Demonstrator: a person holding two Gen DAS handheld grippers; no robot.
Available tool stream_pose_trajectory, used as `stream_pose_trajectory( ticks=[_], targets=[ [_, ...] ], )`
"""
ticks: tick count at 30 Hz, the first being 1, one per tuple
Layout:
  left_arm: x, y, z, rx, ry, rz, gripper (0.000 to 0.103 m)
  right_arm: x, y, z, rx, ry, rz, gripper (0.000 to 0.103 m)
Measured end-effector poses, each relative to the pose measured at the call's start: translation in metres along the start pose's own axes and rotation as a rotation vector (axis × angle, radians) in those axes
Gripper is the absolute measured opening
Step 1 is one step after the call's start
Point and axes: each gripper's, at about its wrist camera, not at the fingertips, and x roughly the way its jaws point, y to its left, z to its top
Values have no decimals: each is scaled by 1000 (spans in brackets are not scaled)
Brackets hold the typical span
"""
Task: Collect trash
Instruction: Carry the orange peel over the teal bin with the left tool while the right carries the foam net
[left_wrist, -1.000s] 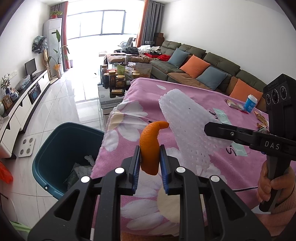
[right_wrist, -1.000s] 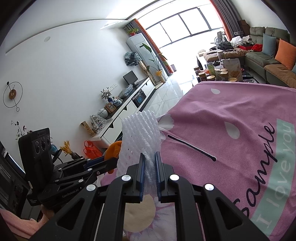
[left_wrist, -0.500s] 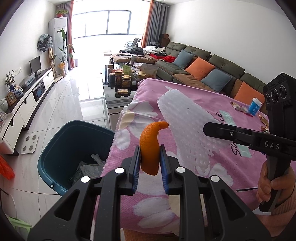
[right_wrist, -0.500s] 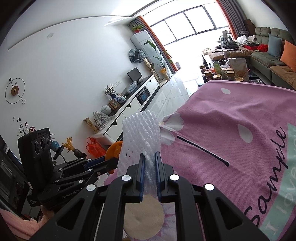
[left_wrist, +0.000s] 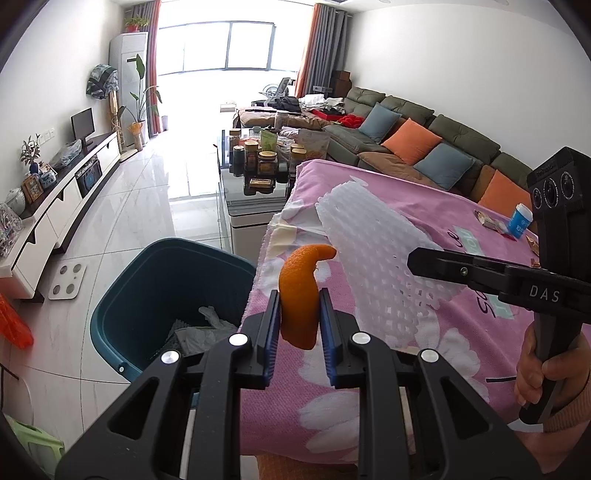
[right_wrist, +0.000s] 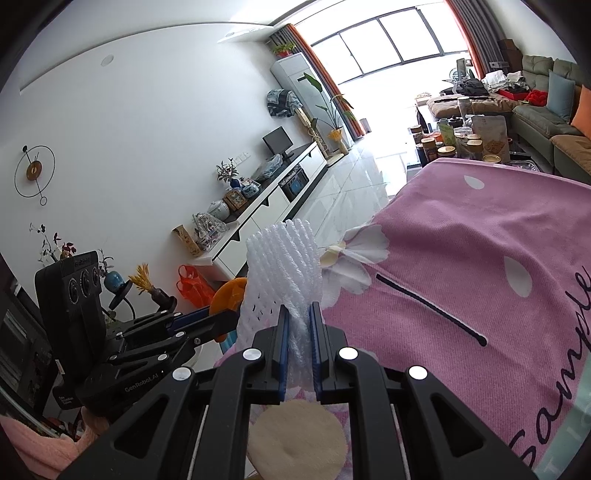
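Observation:
My left gripper (left_wrist: 297, 308) is shut on a curled orange peel (left_wrist: 301, 291), held over the left edge of the pink flowered tablecloth (left_wrist: 424, 354). A teal bin (left_wrist: 147, 291) with crumpled trash inside stands on the floor just left of it. My right gripper (right_wrist: 298, 319) is shut on a white foam fruit net (right_wrist: 282, 269), held above the cloth (right_wrist: 461, 266). The net also shows in the left wrist view (left_wrist: 373, 243), right of the peel. The left gripper and peel (right_wrist: 231, 293) show left of the net in the right wrist view.
A blue-and-white cup (left_wrist: 521, 220) and wrappers (left_wrist: 489, 221) lie at the far right of the table. A glass coffee table with jars (left_wrist: 258, 162) stands beyond, a sofa (left_wrist: 424, 147) to the right, and a TV cabinet (left_wrist: 62, 206) along the left wall.
Both grippers have moved left toward the table's edge, still holding their items. The bin now appears larger and closer below the left gripper.

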Motion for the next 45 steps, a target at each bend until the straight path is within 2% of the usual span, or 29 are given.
stream_pose_trajectory(
  ticks=[45],
  targets=[
    [11, 61, 1, -89, 4, 159, 21, 64, 43, 21, -89, 109, 36, 10]
  ],
)
